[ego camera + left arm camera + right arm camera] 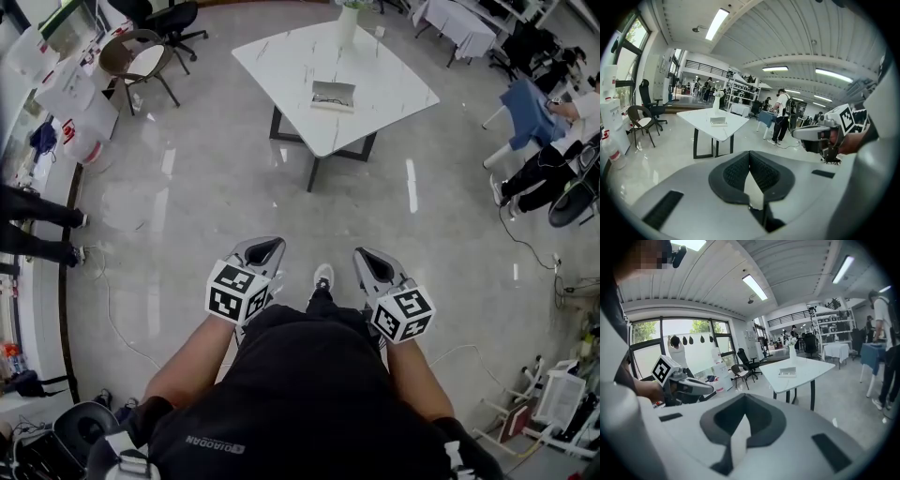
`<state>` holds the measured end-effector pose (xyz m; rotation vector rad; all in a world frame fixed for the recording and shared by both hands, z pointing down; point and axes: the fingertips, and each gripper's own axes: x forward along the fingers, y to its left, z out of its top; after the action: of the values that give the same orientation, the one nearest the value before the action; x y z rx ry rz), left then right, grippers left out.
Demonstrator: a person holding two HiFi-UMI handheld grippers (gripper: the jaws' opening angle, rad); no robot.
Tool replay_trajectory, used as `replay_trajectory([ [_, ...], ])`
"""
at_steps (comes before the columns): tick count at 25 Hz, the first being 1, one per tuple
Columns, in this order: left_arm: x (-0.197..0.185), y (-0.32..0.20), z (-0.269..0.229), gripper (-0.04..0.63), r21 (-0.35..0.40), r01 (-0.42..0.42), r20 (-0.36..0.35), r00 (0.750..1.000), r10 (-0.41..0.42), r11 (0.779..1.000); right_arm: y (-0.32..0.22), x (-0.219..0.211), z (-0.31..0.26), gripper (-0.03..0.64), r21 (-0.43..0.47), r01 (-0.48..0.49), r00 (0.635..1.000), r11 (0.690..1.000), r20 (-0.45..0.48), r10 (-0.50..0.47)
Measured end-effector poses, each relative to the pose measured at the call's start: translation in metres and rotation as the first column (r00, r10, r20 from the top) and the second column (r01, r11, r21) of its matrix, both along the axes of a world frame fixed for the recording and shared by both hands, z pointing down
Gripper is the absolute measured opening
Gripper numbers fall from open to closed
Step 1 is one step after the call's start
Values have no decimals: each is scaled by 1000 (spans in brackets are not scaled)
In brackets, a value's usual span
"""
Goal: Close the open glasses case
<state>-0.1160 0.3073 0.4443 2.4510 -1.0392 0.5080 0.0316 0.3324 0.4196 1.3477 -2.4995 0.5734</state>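
Glasses case [333, 96] far ahead; left claw [266, 247], right claw [367, 257] closed, waist-high.

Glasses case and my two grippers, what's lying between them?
Only bare floor and the near edge of the white table separate the glasses case from the left gripper and right gripper, both shut and empty; the head view shows it.

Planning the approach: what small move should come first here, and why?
Probably a step toward the white table: the glasses case lies on it, far beyond the left gripper and right gripper, both shut, empty, held near the body.
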Motion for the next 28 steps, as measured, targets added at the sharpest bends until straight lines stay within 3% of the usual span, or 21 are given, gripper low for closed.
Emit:
replay_trajectory([
  [11,56,-91,-14,5,27,8,11,1000,-8,1000,-96,49,-10,2,25,34,999,999,-1,-34],
  [28,97,-184,-9,5,8,159,51,986,-159,987,-211,92,-4,2,18,159,986,987,46,-160],
])
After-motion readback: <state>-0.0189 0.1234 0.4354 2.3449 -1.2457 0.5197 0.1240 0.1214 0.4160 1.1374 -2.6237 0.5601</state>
